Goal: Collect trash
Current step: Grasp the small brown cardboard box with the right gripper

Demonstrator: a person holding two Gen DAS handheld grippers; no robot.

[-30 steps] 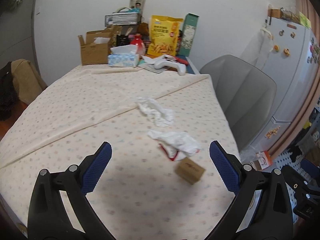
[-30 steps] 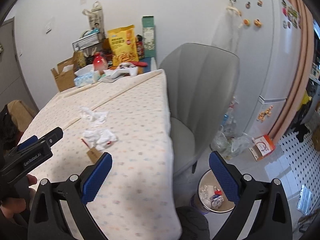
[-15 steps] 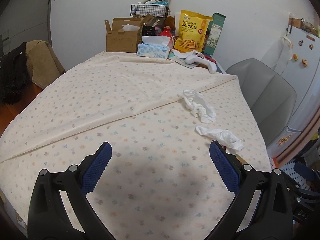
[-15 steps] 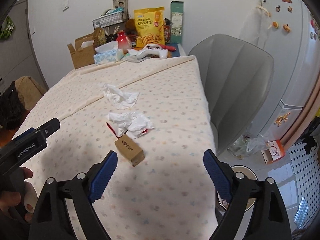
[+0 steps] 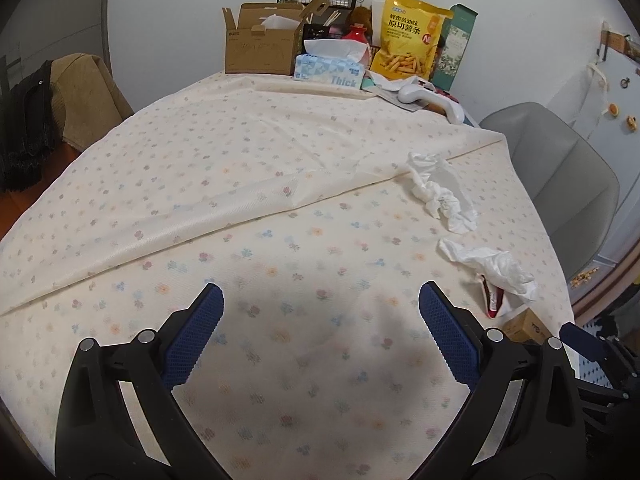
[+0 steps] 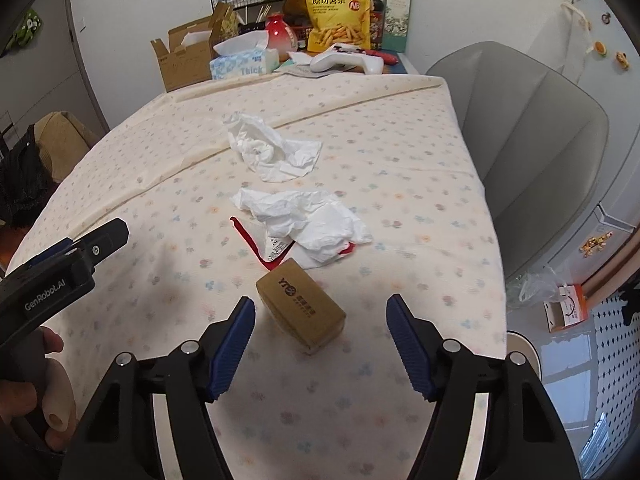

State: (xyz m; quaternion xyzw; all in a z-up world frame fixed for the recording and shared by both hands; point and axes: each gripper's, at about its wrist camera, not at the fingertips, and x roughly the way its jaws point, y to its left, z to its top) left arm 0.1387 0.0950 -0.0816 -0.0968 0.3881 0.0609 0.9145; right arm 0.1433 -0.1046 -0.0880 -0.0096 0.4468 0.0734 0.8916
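Three bits of trash lie on the desk (image 6: 400, 128): two crumpled tissues (image 6: 272, 152) and a small cardboard box (image 6: 301, 312). The right claw (image 6: 320, 336) is closing around the box, pads not yet touching, nothing pinched. Left claw (image 5: 320, 332) hangs spread and empty; next, the right must drop lower and squeeze the box's sides.

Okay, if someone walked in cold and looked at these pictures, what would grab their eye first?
Probably the small brown cardboard box on the floral tablecloth, lying between the closing, not yet touching fingers of the right gripper. Just beyond it lie two crumpled white tissues, the nearer one over a red-edged wrapper.
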